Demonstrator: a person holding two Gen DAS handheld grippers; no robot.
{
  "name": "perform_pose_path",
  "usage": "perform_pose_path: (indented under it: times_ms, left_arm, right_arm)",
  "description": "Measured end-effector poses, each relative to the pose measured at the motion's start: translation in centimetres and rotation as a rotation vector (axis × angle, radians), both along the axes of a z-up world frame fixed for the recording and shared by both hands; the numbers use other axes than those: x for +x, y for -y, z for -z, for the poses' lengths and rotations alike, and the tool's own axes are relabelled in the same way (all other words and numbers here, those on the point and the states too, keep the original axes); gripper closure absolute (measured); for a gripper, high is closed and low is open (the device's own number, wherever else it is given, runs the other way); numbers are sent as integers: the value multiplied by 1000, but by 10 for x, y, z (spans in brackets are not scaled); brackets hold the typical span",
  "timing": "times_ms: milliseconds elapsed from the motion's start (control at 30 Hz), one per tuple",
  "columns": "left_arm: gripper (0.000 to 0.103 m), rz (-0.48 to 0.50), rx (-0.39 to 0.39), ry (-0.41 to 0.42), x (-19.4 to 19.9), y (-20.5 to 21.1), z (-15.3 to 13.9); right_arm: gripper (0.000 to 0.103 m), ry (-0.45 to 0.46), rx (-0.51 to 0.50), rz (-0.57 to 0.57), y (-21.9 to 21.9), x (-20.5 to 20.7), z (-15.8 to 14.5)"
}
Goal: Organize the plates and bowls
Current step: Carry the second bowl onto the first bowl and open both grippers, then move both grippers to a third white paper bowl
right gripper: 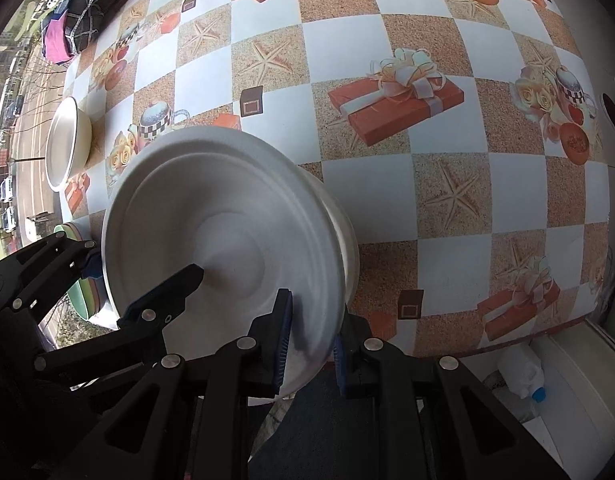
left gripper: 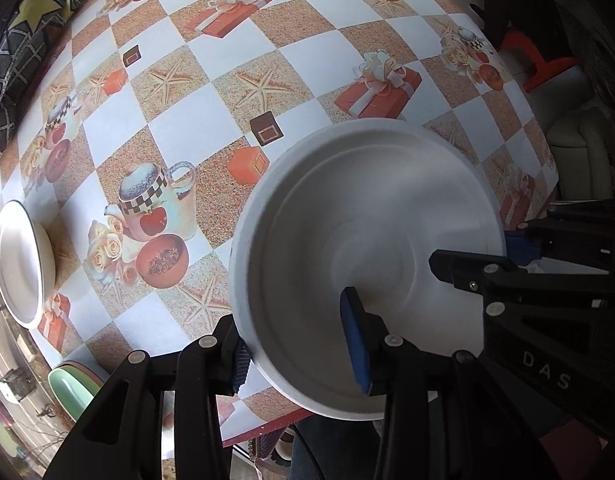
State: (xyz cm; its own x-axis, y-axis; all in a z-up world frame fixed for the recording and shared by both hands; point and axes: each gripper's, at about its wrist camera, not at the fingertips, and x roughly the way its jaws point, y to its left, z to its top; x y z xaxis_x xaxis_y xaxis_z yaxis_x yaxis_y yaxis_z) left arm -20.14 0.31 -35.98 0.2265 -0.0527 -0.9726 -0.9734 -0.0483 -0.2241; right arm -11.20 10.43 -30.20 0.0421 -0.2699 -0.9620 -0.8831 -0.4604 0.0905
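Observation:
A large white bowl (left gripper: 371,248) sits at the table's near edge; it also shows in the right wrist view (right gripper: 227,240), where its rim looks stacked on a second white dish. My left gripper (left gripper: 299,344) straddles its left rim, one finger outside, one inside. My right gripper (right gripper: 311,344) straddles the right rim the same way and shows in the left wrist view (left gripper: 487,256). Both jaws look closed on the rim. Another white bowl (left gripper: 21,260) stands far left, and shows in the right wrist view (right gripper: 65,144) too. Pastel green and pink dishes (left gripper: 73,388) lie at the near left edge.
The table has a checkered cloth (left gripper: 291,60) printed with gift boxes and starfish. A dark patterned bag (left gripper: 23,52) lies at the far left. A red stool (left gripper: 543,60) and white containers (right gripper: 523,384) stand on the floor beside the table.

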Motion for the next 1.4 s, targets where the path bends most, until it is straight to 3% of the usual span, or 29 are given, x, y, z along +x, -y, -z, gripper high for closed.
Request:
perform_pose_path:
  times_ms: [333,600,633,667,700,733,1033,1400]
  left_arm:
    - [53,4,7,49,4,8,0]
    - [29,-123,75,93,-35,19,-11]
    - [25,-146,86,99,-42,21,-12]
    - [25,-171,93,110,-50,24,-14]
    - [25,-195,95,124,-57,28,-15]
    - [24,-218,95,135,-63,32,-15]
    - [23,-445,79,124,-115,70,-7]
    - [23,-647,91,13,-189,103,-10]
  right_arm:
    - [82,-2,-28,33,-3,14,8]
    - [82,14,-30,77,-11,30,7]
    - [74,18,-27,83,-13,32,6]
    - [36,20,-23,88,-15,34,5]
    - [17,14,-15,94,-17,33,3]
    - [5,-3,-4,101,-19,34,-1]
    - [5,-11,2,76,-22,10,-20]
    - [5,-160,-101,-83,9,-116,-29]
